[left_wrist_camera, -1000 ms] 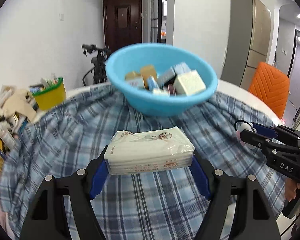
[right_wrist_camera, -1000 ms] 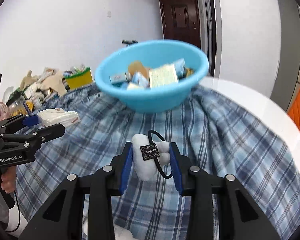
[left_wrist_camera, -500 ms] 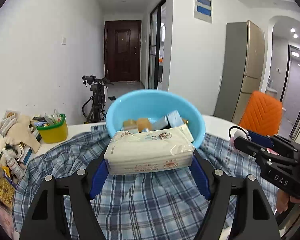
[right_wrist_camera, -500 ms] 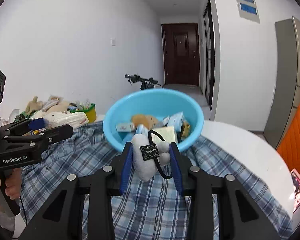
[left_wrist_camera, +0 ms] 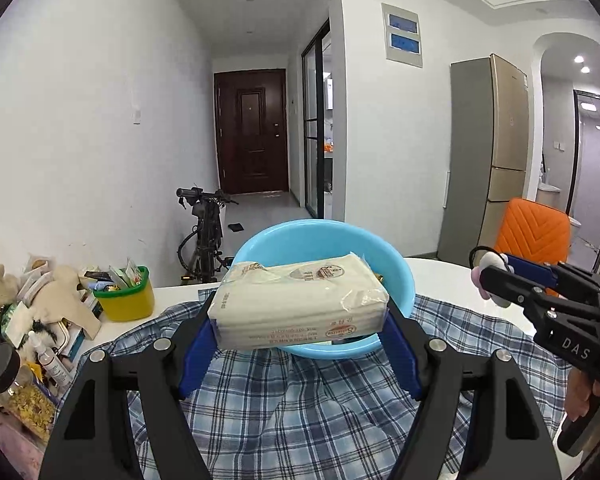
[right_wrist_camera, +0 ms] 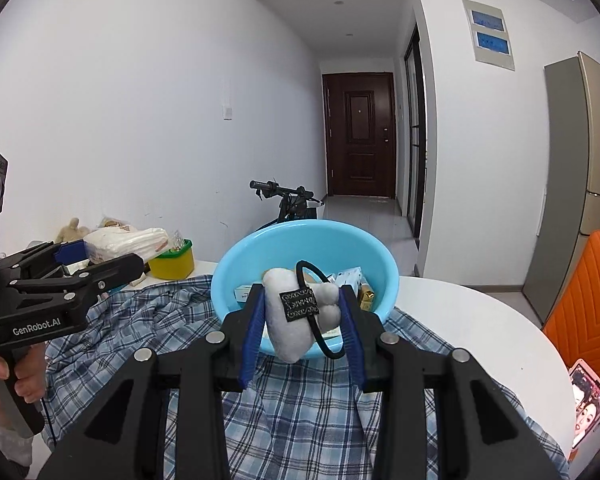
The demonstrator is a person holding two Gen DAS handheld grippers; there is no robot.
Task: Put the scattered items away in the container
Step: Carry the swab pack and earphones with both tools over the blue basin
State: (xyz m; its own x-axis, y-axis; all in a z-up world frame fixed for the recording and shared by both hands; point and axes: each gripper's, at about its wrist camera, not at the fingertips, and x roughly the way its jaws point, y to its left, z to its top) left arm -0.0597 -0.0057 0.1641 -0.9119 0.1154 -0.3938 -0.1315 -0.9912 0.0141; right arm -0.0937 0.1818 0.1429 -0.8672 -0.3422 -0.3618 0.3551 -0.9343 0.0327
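Carry step, both loads aloft on the way to the blue basin (left_wrist_camera: 396,280). Left gripper (left_wrist_camera: 300,330): jaws clamped on the ends of a wrapped tissue pack (left_wrist_camera: 300,300), held level just short of the basin's near rim. Right gripper (right_wrist_camera: 302,320): jaws nearly together, pinching a small white plush charm (right_wrist_camera: 288,324) with a black loop, also short of the rim. Next: forward over the bowl, then release; room among the boxes inside probably tight, though largely hidden.
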